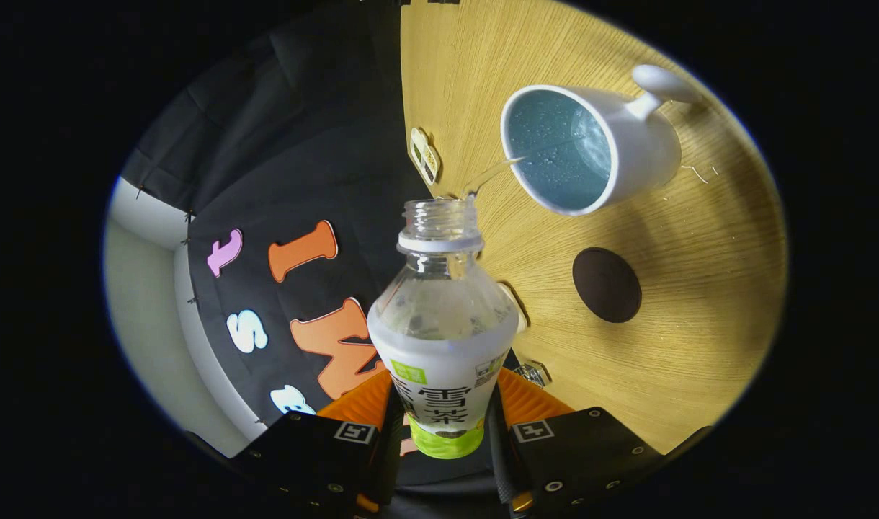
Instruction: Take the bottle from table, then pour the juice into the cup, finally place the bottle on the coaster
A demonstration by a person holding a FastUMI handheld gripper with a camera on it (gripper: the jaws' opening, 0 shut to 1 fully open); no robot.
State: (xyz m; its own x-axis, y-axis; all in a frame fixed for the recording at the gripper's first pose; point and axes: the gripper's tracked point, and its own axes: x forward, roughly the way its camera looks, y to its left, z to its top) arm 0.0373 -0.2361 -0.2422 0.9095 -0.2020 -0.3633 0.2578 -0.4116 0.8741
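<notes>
My gripper [443, 414] is shut on an uncapped clear plastic bottle [441, 317] with a white and green label, held between both fingers. The whole view is rolled sideways, so the bottle is tipped toward the wooden table [699, 288]. A thin clear stream [493, 173] runs from the bottle's open mouth into a white mug [591, 148] with a pale blue inside, which holds liquid with bubbles. The mug's handle points away from the bottle. A dark round coaster [607, 285] lies on the table between the mug and my fingers, bare.
A small patterned tag [424, 154] sits at the table's edge near the bottle mouth. Another small tag [533, 373] lies close to my fingers. The booth's black cloth wall [295, 144] hangs beyond the table edge, with a pale wall [140, 288] past it.
</notes>
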